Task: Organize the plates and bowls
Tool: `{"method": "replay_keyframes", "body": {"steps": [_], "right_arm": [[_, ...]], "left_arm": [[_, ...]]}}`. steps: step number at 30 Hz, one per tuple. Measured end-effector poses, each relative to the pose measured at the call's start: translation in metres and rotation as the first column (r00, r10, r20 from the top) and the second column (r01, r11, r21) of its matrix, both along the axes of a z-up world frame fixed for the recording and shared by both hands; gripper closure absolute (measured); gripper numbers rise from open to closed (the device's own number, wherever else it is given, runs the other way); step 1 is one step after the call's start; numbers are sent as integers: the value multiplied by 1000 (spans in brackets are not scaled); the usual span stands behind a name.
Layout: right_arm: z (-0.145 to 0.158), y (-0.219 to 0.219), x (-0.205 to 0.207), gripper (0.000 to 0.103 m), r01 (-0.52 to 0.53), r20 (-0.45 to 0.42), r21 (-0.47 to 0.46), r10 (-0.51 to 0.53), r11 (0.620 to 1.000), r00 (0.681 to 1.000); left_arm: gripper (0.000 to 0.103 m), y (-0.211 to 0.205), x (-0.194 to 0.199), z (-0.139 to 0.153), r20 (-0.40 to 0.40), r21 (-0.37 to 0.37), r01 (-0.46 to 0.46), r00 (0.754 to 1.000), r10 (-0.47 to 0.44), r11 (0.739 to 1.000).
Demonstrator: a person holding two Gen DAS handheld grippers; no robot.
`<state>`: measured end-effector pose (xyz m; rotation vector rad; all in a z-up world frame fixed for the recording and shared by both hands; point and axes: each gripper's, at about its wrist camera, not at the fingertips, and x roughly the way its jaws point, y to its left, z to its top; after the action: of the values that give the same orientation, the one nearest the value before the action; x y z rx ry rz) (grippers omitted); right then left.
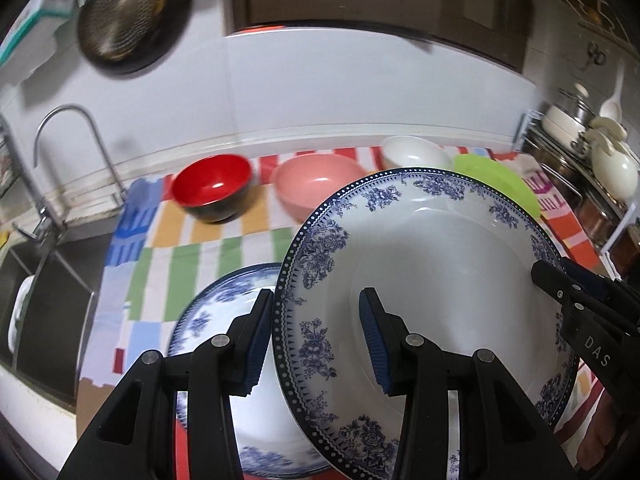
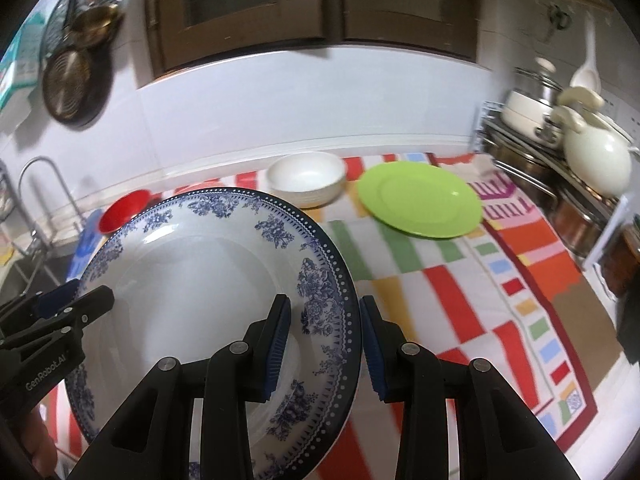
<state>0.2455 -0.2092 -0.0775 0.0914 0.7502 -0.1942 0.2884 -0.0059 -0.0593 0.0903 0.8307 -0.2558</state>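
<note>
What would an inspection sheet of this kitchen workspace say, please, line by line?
Surface: striped cloth over the counter.
Job's things: blue-patterned plate lifted, a second patterned plate under it; red bowl, pink bowl, white bowl, green plate on the cloth.
Clutter: nothing seen.
Grippers: left gripper and right gripper each clamp the lifted plate's rim.
Cables: nothing seen.
Surroundings: sink and faucet, pot rack, cabinet.

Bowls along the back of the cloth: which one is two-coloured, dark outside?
The red bowl, farthest left toward the sink: red inside, black outside. The pink bowl and white bowl are each one colour throughout.
</note>
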Motion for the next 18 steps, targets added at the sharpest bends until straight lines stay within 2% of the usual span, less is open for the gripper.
{"method": "replay_keyframes", "body": {"steps": [9, 18], "right_arm": [[-8, 55, 16, 67, -91, -18, -1, 91, 996, 996], [-28, 97, 32, 67, -157, -54, 21, 158, 987, 986]], "left_arm": [[60, 56, 0, -12, -28, 10, -86, 996, 87, 996], [60, 91, 7, -31, -74, 30, -142, 987, 143, 989]]}}
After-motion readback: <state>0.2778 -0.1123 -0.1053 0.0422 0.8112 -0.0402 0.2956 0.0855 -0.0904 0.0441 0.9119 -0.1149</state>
